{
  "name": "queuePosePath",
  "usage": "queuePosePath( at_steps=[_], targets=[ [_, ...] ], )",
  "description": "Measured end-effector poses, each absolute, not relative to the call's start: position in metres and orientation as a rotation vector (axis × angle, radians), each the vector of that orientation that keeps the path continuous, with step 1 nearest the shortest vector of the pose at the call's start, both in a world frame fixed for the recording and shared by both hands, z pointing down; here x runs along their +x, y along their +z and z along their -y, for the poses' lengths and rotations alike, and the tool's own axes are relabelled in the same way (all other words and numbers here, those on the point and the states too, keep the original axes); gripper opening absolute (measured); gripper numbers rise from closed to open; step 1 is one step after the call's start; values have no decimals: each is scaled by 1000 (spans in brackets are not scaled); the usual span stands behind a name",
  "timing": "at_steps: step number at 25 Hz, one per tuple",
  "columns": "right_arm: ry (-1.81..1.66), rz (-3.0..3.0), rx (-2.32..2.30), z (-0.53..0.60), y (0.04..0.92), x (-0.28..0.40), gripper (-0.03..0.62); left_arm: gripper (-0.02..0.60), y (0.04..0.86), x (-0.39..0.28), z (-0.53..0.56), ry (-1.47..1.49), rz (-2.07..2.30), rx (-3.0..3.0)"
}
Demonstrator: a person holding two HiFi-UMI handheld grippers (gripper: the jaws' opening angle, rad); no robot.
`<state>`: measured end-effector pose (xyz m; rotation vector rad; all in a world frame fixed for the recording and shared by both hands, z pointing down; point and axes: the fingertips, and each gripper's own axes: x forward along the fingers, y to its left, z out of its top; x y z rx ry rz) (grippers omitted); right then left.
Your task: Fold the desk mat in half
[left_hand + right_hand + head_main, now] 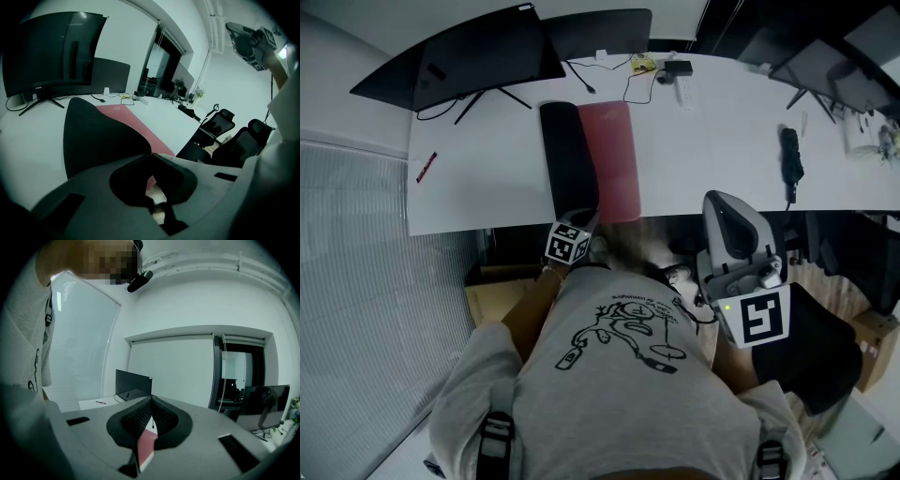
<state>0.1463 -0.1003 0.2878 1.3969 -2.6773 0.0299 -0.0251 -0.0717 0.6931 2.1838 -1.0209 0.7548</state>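
Mat [609, 159] reaches the desk's [487, 187] near edge, bare top either side; my left gripper [151, 153] pinches its edge, right gripper [151, 399] closed, empty

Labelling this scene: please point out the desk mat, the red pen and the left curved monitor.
Pink-and-black flexible desk mat [611, 155]: head view, its pink face.
Slim red pen [427, 167]: head view, mid-barrel.
Black curved monitor [473, 56]: head view, screen centre.

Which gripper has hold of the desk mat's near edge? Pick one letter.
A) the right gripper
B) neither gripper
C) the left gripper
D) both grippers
C: the left gripper has its fingers shut on the near edge of the desk mat, while the right gripper is held away to the mat's right, with nothing between its fingers.
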Motion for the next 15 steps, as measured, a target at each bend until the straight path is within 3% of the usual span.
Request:
queuePosePath(
  at_steps=[15],
  targets=[
    [37, 2673, 1404, 109, 290, 159, 8, 31, 695, -6, 79, 766, 991, 2199]
  ],
)
